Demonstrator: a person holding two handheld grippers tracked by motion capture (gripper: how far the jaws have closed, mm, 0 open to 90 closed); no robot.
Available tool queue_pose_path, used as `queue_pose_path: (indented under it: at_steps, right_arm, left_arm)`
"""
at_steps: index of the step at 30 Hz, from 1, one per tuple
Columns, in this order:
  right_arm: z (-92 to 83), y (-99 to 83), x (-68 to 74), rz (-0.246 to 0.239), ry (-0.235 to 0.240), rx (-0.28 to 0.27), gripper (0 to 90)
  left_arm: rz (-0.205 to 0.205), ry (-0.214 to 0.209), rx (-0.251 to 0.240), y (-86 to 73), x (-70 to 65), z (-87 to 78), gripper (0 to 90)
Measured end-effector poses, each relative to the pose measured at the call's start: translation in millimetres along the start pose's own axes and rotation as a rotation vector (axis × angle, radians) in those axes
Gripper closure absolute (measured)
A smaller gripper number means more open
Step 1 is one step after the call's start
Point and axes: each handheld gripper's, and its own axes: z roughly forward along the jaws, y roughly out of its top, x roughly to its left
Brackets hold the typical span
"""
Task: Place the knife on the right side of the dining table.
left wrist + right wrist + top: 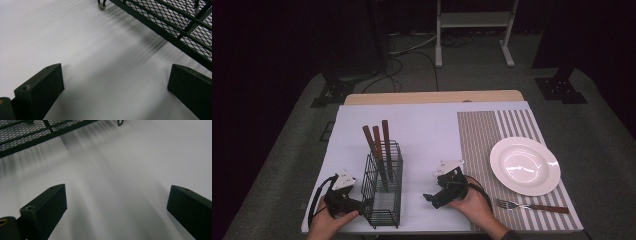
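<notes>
Wire mesh cutlery basket [383, 192] stands on the bench [427, 135] between left gripper [343, 202] and right gripper [433, 198]; both grippers' jaws spread apart, empty, apparently flanking it ready for handling.

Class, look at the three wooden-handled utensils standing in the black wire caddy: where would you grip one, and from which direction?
Grip a wooden handle on the part rising above the wire caddy rim, coming from above. The handles lean up and back, free of the mesh, while the lower ends are caged by its walls. Both the left tool and the right tool are open.
</notes>
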Motion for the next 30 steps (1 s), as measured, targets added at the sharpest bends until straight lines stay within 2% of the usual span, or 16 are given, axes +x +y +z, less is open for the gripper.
queue_pose_path:
  at_steps: [7,16,30]
  right_arm:
    - [-6.0,10.6,-3.2,0.0,0.022,-0.014,1.6]
    - [-14.4,29.1,-7.6,-0.002,0.037,-0.065,1.7]
    - [-22.8,52.9,-14.4,0.025,0.065,-0.136,1.7]
  left_arm:
    - [0.001,0.001,0.0,0.0,0.1,0.0,0.0]
    - [-0.001,0.0,0.0,-0.1,-0.1,0.0,0.0]
    - [-0.001,0.001,-0.003,-0.3,-0.1,0.1,0.0]
